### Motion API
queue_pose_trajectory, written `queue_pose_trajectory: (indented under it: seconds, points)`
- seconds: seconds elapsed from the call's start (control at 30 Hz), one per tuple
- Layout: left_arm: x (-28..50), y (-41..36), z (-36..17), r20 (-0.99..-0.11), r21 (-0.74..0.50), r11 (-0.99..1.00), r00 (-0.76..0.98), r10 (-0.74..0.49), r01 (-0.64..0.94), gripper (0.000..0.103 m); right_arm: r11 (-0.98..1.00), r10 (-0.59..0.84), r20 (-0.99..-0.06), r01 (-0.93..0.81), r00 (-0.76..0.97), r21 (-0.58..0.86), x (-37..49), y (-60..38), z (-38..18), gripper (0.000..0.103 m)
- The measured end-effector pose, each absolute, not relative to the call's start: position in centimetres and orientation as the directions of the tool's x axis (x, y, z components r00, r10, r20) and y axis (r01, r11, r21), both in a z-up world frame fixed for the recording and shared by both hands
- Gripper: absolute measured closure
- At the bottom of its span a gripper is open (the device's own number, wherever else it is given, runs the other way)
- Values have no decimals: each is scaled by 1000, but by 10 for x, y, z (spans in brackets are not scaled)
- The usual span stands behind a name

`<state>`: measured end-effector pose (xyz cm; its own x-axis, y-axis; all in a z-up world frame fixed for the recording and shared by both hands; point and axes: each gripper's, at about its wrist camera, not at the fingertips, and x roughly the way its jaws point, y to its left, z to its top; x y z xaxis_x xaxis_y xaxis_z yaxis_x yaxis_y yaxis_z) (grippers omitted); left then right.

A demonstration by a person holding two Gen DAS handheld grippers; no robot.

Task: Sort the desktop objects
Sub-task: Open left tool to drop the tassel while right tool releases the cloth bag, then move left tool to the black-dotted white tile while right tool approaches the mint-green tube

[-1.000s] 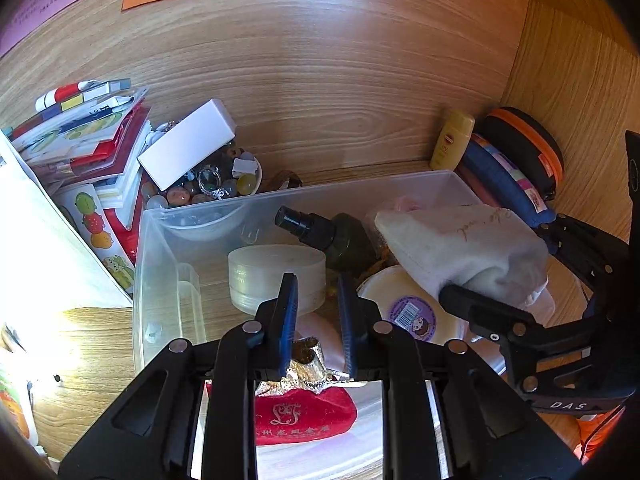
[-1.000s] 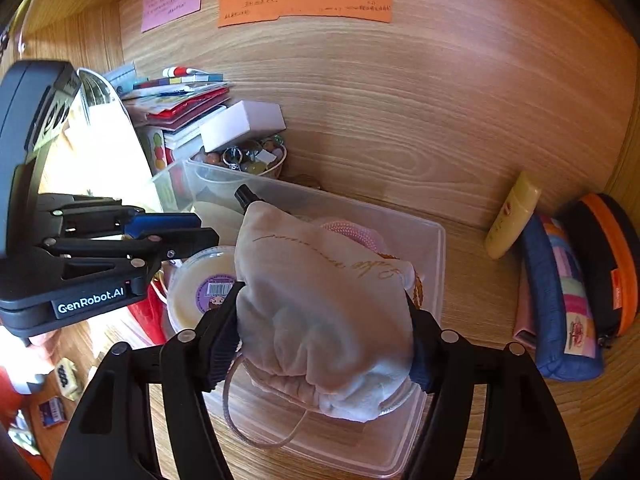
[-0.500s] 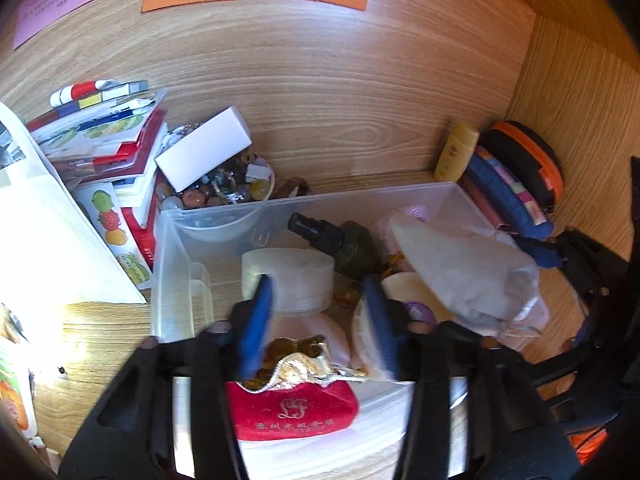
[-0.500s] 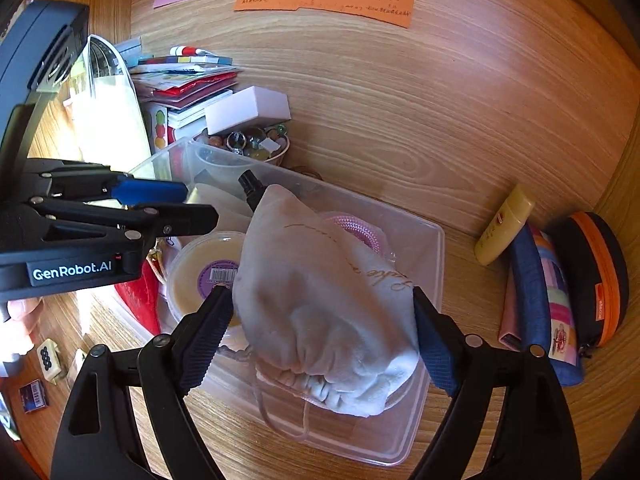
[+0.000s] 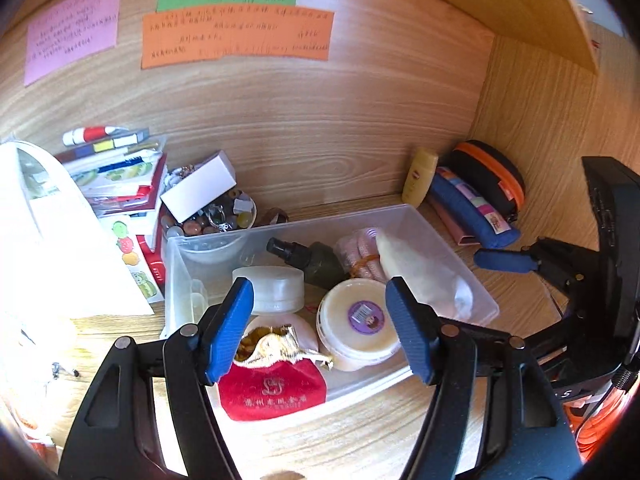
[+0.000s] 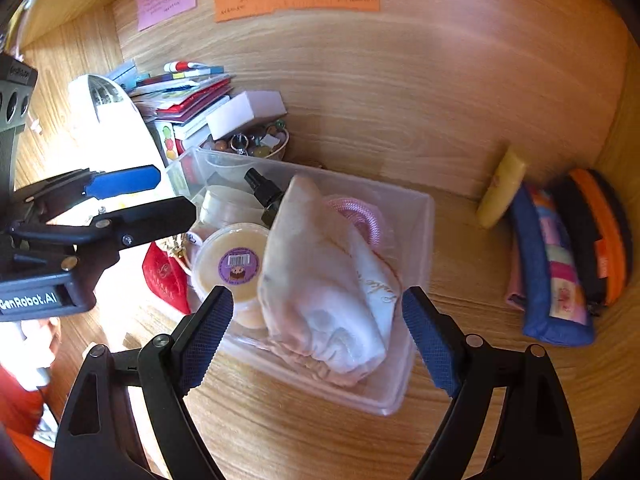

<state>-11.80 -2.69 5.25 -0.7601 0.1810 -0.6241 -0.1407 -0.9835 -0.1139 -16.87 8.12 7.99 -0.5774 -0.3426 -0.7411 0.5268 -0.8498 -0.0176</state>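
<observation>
Presently the clear plastic bin [image 5: 472,276] sits on the wooden desk [image 6: 460,264] and holds the sorted items: a red pouch [image 5: 274,390] with a gold drawstring top at the near end, a round cream tub [image 5: 360,320] with a purple label just beside it, a translucent round container [image 5: 276,286], a dark spray bottle [image 5: 308,258] lying on its side, a pink coiled item [image 5: 356,246], and a cream cloth bag [image 6: 332,288] resting along the bin's right side. The left gripper [image 5: 320,322] hovers over the near end of the bin, its jaws opening, with nothing pressed between the pads; the red pouch lies below them. The right gripper [image 6: 316,336] stands wide apart around the cloth bag, pads clear of the fabric. Behind the bin sit a bowl of beads [image 5: 216,220] with a white box [image 5: 198,186] on it and a stack of books [image 5: 116,176]. To the right, well apart, lean a yellow bottle [image 5: 418,176] and pencil cases [image 5: 476,208].
</observation>
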Motion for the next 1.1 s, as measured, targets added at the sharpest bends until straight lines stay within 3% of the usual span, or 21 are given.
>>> queue_pose_trajectory:
  seconds: [0.57,1.1]
  points:
    - [-54,-33,58,-638,-45,-996,-765,90,-80,20,-830,-292,-702,537,-649,-152,-93,77,86,18]
    - [0,-58,12,-718,-40,-999,-695,46,-25,19,-833,-300,-748,545,-592,-98,-40,110,48,18]
